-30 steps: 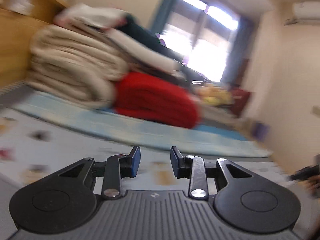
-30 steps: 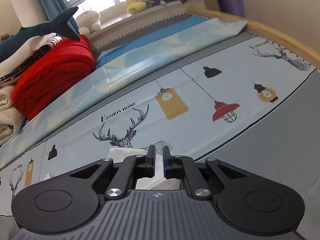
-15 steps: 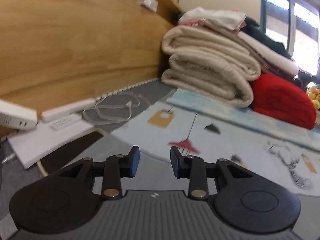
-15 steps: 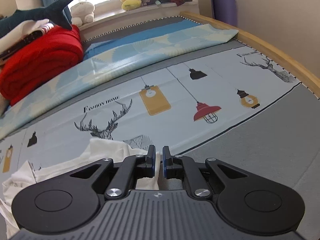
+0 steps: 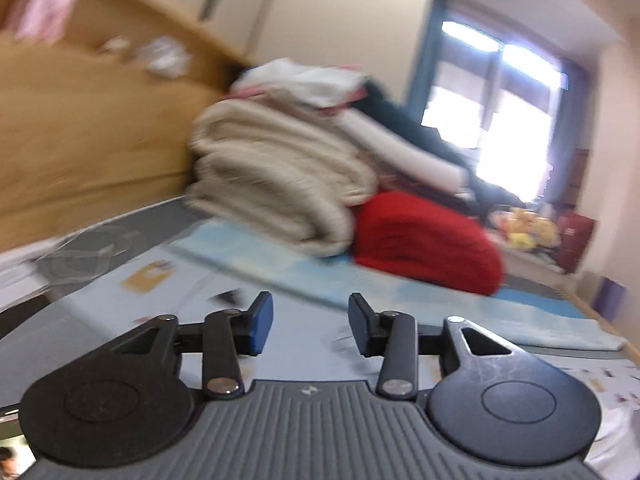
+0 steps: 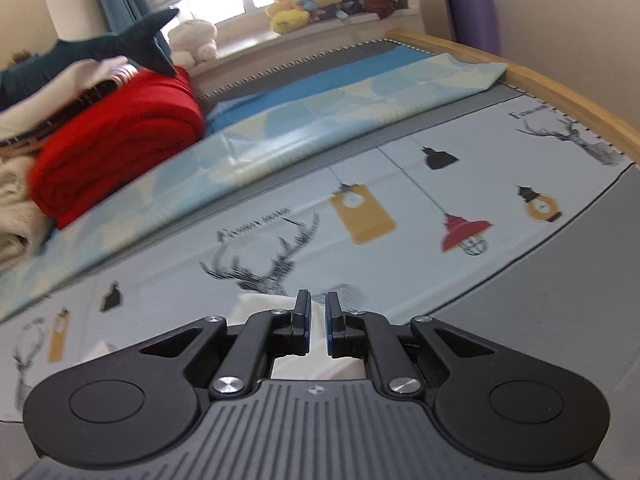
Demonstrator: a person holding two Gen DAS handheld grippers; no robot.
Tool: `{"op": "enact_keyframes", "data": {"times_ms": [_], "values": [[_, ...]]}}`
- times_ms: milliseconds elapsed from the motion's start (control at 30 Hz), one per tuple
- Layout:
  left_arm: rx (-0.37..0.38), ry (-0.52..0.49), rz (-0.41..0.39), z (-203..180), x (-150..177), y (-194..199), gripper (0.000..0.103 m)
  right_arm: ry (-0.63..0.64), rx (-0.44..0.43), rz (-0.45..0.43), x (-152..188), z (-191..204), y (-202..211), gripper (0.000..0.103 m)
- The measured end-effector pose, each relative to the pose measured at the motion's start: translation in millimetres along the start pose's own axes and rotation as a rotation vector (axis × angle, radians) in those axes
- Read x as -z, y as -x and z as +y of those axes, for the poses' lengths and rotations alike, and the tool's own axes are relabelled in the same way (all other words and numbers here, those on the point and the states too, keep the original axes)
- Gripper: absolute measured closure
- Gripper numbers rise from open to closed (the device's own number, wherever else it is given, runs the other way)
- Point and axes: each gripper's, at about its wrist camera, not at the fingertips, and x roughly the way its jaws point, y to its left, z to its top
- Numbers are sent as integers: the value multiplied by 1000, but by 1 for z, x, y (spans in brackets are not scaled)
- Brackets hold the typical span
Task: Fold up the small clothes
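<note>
In the right wrist view my right gripper (image 6: 317,322) is shut on a white garment (image 6: 260,305). Only a folded edge of the cloth shows past the fingertips and under the jaws, low over the printed bed sheet (image 6: 400,184). My left gripper (image 5: 310,322) hangs over the same sheet (image 5: 304,352), pointing at the bedding pile. Its jaws are opening and nothing is between them. This view is blurred. A pale bit of cloth (image 5: 616,436) shows at the lower right edge; I cannot tell whether it is the garment.
A stack of beige blankets (image 5: 276,184) and a red folded blanket (image 5: 424,248) lie against the wooden headboard (image 5: 80,140). A plush shark (image 6: 100,48) tops the pile. A light blue mat (image 6: 320,120) crosses the bed; a wooden rail (image 6: 560,96) edges it at the right.
The left view swung from the headboard and cables back toward the blanket pile and window, and its jaws stand wider. The white garment beside the right gripper now shows much less.
</note>
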Motion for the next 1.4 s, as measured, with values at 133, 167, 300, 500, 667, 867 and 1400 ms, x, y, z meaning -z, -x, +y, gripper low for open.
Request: {"op": "enact_keyframes", "data": {"times_ms": [133, 167, 300, 500, 667, 867, 1400], "values": [[74, -36, 26, -111, -16, -13, 43, 17, -36, -26, 1, 3, 14, 94], [95, -39, 39, -136, -17, -17, 43, 23, -41, -30, 2, 2, 18, 92], [152, -39, 106, -224, -10, -33, 43, 23, -59, -35, 7, -8, 35, 87], [239, -128, 247, -304, 52, -65, 59, 41, -37, -36, 14, -39, 54, 87], [176, -342, 560, -328, 116, -114, 95, 73, -7, 5, 19, -69, 54, 87], [129, -306, 742, -303, 149, -162, 94, 125, -48, 135, 32, -70, 21, 87], [255, -328, 781, -309, 180, -213, 76, 231, -37, 308, 50, -34, -66, 71]]}}
